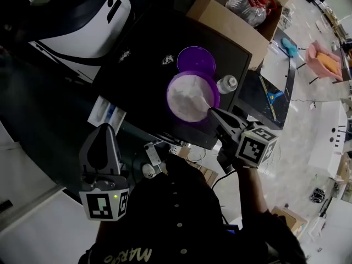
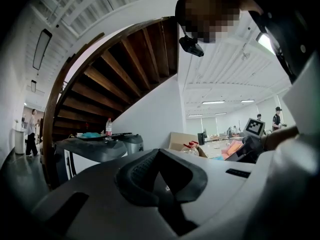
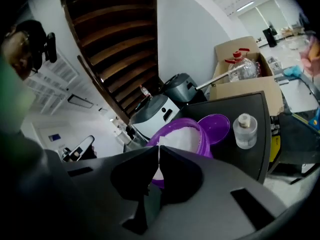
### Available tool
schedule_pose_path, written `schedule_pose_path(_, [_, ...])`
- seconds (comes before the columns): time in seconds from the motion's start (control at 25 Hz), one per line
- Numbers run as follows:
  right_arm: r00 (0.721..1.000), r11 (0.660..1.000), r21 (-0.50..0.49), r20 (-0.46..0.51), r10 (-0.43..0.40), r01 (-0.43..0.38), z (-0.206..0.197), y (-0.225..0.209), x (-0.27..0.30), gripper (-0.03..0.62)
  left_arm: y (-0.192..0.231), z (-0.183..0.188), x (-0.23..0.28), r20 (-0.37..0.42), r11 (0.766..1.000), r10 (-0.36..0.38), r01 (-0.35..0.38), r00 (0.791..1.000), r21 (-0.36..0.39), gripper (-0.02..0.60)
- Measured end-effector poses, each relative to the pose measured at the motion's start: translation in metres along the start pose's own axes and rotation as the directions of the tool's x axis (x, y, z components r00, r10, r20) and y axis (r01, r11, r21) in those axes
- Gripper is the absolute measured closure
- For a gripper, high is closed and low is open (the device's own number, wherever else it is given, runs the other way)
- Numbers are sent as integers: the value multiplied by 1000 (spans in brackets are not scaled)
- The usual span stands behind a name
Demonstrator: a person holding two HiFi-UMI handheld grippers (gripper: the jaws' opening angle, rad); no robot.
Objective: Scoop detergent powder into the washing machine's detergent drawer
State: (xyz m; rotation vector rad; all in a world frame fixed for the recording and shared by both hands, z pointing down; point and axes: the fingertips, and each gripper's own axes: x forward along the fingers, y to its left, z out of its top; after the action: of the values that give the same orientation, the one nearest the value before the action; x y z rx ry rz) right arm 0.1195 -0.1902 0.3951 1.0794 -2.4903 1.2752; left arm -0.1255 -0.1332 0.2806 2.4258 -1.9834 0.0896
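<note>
Head view: open powder tub (image 1: 192,97) sits mid black top (image 1: 140,78), lid (image 1: 196,60) just far of it. Right gripper (image 1: 211,110) is at the tub's near-right rim, jaws clamped on a thin white handle (image 3: 158,159), long axis pointing far-left into the powder. Left gripper (image 1: 104,130) is near-left, jaws together, empty.

Glossy purple plastic tub (image 1: 192,73) holds fine, matt white powder (image 1: 187,98); dark surface (image 1: 137,87) looks smooth, matt; box (image 1: 231,21) is brown cardboard.
</note>
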Motion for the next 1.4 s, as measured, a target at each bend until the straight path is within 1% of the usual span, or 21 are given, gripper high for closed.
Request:
schedule_pose_path(0.08, [999,999,50,41,14,-16,5,2,1,560,1,8,-2,18,1000,6,-6,1000,7,566])
schedule_pose_path(0.12, [998,998,60,52,18,-21,7,4,1,560,2,11,-3,26,1000,8,-8,1000,10,566])
schedule_pose_path(0.32, [997,998,55,75,32,-36,14,13,1,560,5,20,-12,42,999,24,-25,999,20,566])
schedule_pose_path(0.56, [993,994,80,100,60,-68,19,21,4,560,9,25,-23,50,998,52,-54,997,27,566])
schedule_pose_path(0.72, [990,991,62,88,111,-116,21,40,14,560,15,25,-32,48,996,85,-87,995,30,566])
schedule_pose_path(0.92, [978,979,38,57,198,-201,20,78,39,560,30,24,-55,38,988,149,-150,988,31,566])
schedule_pose_path(1.04, [968,968,24,19,251,-251,17,100,58,560,43,24,-73,31,978,206,-207,978,36,566])
schedule_pose_path(1.16, [954,954,9,-25,299,-299,7,122,78,560,57,22,-93,28,962,269,-270,963,39,566])
schedule_pose_path(1.28, [936,938,3,-72,345,-346,-4,144,98,560,68,20,-115,20,943,330,-331,944,40,566])
schedule_pose_path(1.4, [915,922,-12,-129,382,-386,-18,166,119,560,79,18,-137,13,918,394,-394,919,36,566])
